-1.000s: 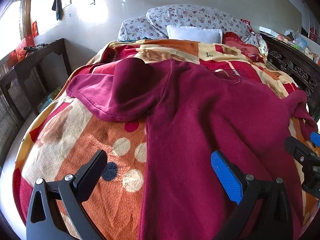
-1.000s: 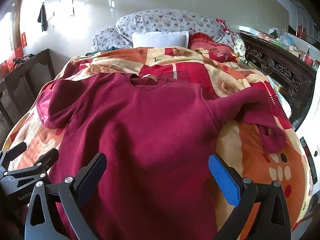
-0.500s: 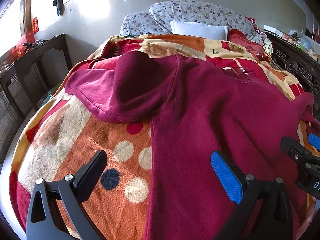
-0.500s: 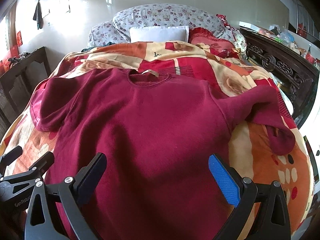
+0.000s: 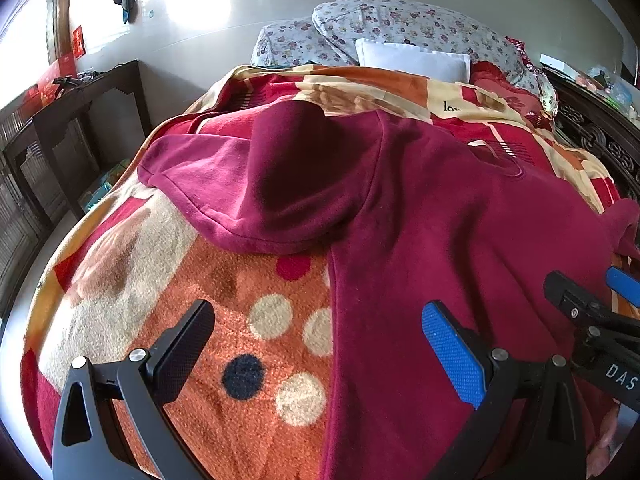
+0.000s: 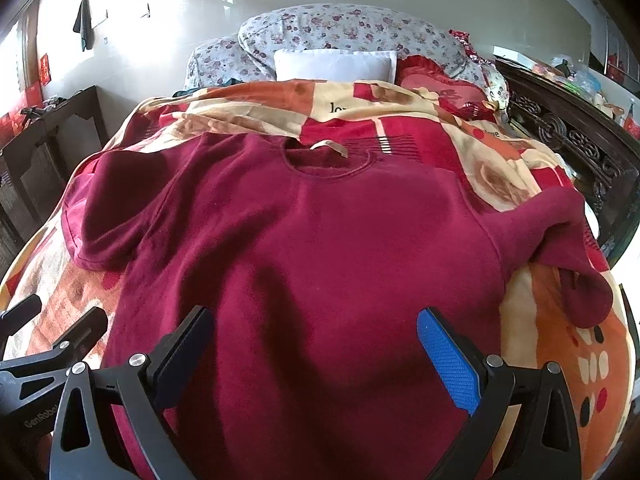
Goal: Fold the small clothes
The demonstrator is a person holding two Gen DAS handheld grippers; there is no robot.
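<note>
A single maroon sweatshirt (image 6: pixel 320 264) lay face up and spread across the patterned blanket (image 5: pixel 248 320) on the bed, collar toward the pillows and hem toward the camera, with no fold yet made in its body. Judging by how it lay, the task stood at its very start: the garment was laid out, and both sleeves and the body were left to fold. The sleeve on the garment's left-hand side (image 5: pixel 240 184) was bunched and doubled over near the shoulder; the other sleeve (image 6: pixel 560 240) draped toward the bed's far edge, its cuff hanging down.

The left gripper (image 5: pixel 320 344) hovered above the sweatshirt's side seam, its fingers (image 5: pixel 452 352) wide apart and holding nothing. The right gripper (image 6: pixel 316 348) hung over the lower body of the garment, fingers (image 6: pixel 448 360) likewise spread and empty. Neither appeared to touch the cloth.

Counted: one sweatshirt, two sleeves, two grippers, one blanket. At the head of the bed sat two floral pillows (image 6: pixel 344 28), one white pillow (image 6: pixel 334 65) and one red cushion (image 6: pixel 440 84). A dark wooden side table (image 5: pixel 72 120) stood along the wall beside the bed.
</note>
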